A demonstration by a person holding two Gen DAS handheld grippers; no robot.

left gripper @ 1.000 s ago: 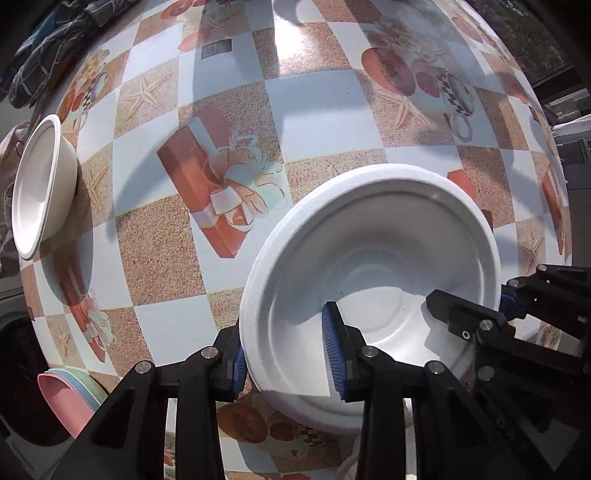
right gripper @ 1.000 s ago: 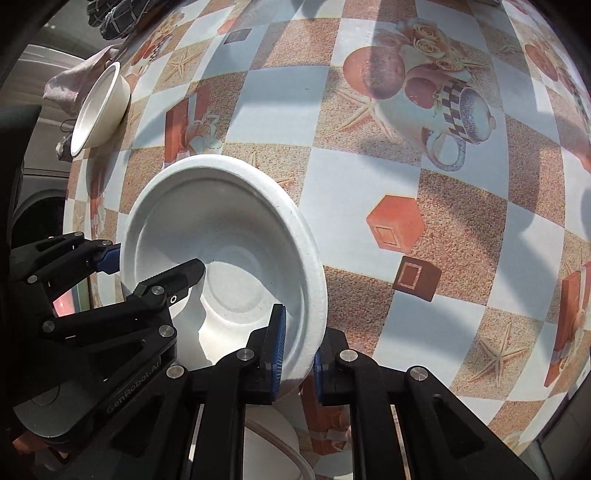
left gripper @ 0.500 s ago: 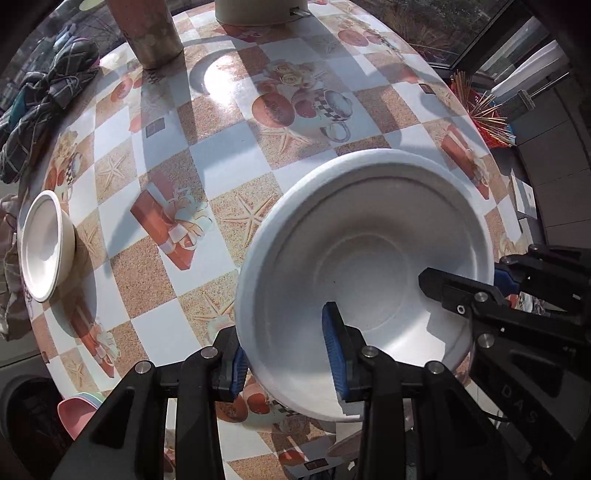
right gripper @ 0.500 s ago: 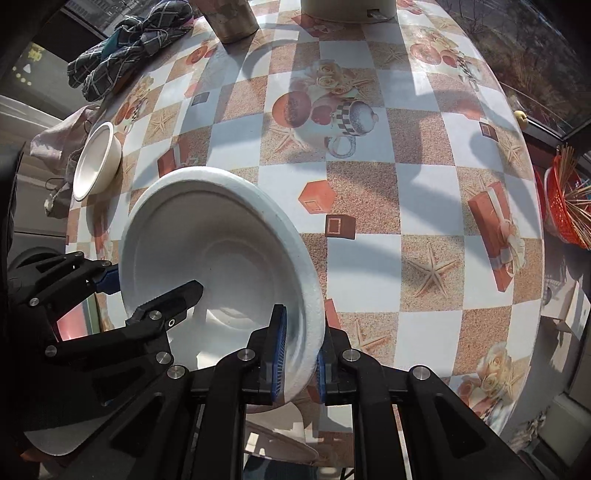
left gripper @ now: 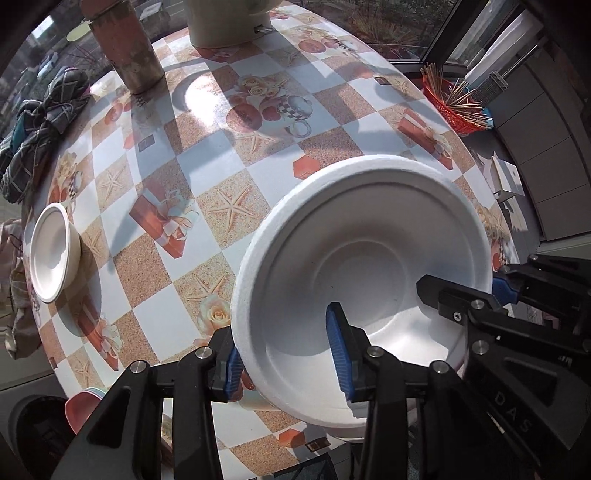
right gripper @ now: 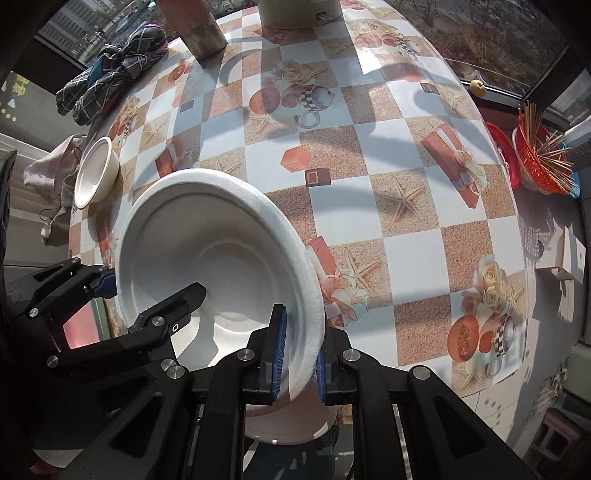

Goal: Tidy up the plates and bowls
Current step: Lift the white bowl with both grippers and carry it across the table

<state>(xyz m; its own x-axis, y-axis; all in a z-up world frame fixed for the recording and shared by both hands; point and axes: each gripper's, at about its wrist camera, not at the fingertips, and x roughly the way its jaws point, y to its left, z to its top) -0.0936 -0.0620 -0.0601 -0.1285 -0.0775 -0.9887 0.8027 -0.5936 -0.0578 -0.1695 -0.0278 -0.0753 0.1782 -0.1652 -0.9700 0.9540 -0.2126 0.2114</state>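
Note:
A large white foam plate [left gripper: 354,229] hangs tilted above the checked table [left gripper: 258,177], carried by its rim. My right gripper [right gripper: 299,343] is shut on the plate's [right gripper: 207,236] near rim, one pad inside and one outside. My left gripper [left gripper: 282,343] straddles the opposite rim while its jaws are opening. Its outer pad lies at the rim's edge and its inner finger stands off the plate's wall. A small white bowl [left gripper: 51,254] sits at the table's left edge. Part of another white plate [right gripper: 288,432] shows below the held one.
A brown cylinder [left gripper: 127,48] and a beige pot [left gripper: 229,22] stand at the table's far side, with a plaid cloth [left gripper: 40,122] at far left. A red basket of sticks [left gripper: 454,107] sits off the right edge. Pink plates [left gripper: 83,406] lie low at left.
Both grippers have risen with the white plate, so the table now looks farther away and more of it shows. The left gripper's jaws stand slightly wider.

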